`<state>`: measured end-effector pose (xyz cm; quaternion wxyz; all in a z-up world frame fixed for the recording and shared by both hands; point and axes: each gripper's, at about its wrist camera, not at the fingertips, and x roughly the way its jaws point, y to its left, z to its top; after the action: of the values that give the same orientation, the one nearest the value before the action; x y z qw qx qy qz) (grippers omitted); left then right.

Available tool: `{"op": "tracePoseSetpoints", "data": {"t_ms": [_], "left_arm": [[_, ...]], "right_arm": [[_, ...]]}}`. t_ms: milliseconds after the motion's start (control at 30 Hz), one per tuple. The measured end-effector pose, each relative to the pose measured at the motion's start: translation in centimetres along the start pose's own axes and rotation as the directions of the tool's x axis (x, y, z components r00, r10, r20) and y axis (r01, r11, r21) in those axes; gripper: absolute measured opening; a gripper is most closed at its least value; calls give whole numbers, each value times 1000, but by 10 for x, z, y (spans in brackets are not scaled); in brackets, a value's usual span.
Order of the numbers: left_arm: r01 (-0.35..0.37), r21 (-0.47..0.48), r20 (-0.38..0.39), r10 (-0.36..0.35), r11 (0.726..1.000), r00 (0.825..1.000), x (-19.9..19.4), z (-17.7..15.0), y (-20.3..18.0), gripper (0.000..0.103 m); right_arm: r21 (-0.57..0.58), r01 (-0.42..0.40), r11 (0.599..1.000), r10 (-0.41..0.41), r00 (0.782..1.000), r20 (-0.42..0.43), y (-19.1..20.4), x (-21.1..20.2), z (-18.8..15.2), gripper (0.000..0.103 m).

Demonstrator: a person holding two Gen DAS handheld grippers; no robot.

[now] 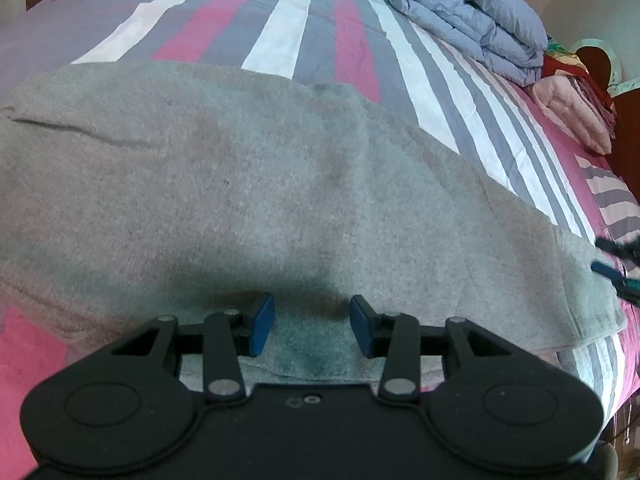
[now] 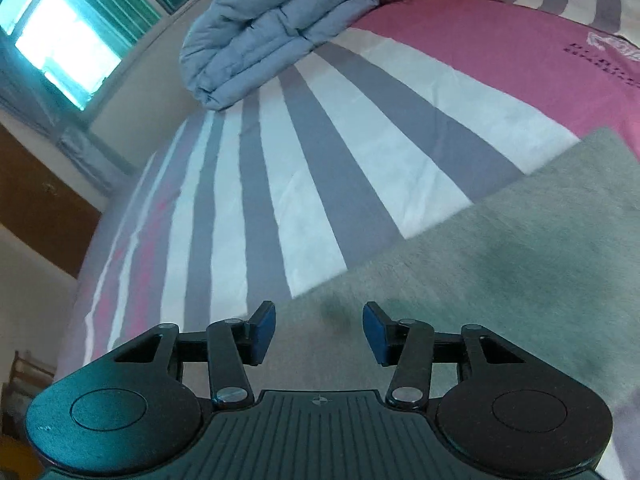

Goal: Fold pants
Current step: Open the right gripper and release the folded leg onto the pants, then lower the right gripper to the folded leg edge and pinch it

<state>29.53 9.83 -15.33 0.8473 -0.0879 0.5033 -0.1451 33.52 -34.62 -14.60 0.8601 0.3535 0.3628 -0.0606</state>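
Bedding fills both views: a bedsheet (image 1: 320, 32) striped in pink, grey and white is spread over a bed, and grey fleece pants (image 1: 240, 184) are laid flat across it, nearest the cameras. In the left wrist view the pants are seen to span nearly the whole width, with a crease at upper left and one end near the right edge. A folded blue-grey quilt (image 1: 472, 20) is seen at upper right, and just beyond it a pink folded blanket (image 1: 572, 112) beside a dark red headboard (image 1: 596, 68). Only in this view is the right gripper (image 1: 612, 260) seen from outside, at the far right edge over the end of the pants; it is blurred there. Only in the right wrist view is a bright window (image 2: 68, 40) with green slats recorded at upper left, with a pale wall and brown woodwork (image 2: 36, 208) below it; the quilt (image 2: 272, 36) appears at top centre and a pink panel with printed lettering at upper right. The left gripper (image 1: 312, 328) is pitched down over the near edge of the pants, jaws partly spread, nothing pinched, fabric visible between the pads. The right gripper (image 2: 319, 332) is angled down over the edge of the pants (image 2: 500, 272) where it meets the sheet (image 2: 320, 152), jaws parted, nothing gripped.
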Motion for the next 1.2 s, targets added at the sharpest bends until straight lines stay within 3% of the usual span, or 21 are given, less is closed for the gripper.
{"op": "tracePoseSetpoints", "data": {"t_ms": [100,167,233,267,333,367,600,800,967,1200], "left_arm": [[6,-8,8,-6,1000,1000,-3,-2,-4,33],[14,-8,13,-14,1000,1000,-6,-3,-8,33],[16,7,13,-16,1000,1000,-7,-5,-15,35],[15,13,11,-15,1000,1000,-7,-7,-18,38],[22,18,21,-22,1000,1000,-9,-9,-26,54],[19,21,28,-19,1000,999,-10,-10,-30,56],[6,51,58,-9,999,998,-18,-15,-58,63],[-4,61,52,1,998,999,-13,-16,-68,64],[-37,105,53,32,994,998,-7,-17,-83,64],[-63,123,61,56,990,997,-2,-17,-98,71]], "right_arm": [[-2,10,1000,-10,1000,-14,-7,-18,-5,50],[36,7,999,-7,1000,-19,-21,-30,-10,73],[74,23,997,-22,1000,-6,-33,-47,-15,80],[82,35,996,-35,999,-1,-40,-54,-17,80],[104,56,993,-56,998,-3,-50,-66,-22,80],[116,61,991,-61,998,-7,-54,-71,-25,80],[46,71,996,-71,997,-10,-45,-87,-35,81],[122,121,985,-120,993,-13,-74,-87,-36,84],[119,148,982,-148,989,-14,-84,-93,-34,84],[162,186,969,-185,983,-18,-101,-97,-30,84]]}}
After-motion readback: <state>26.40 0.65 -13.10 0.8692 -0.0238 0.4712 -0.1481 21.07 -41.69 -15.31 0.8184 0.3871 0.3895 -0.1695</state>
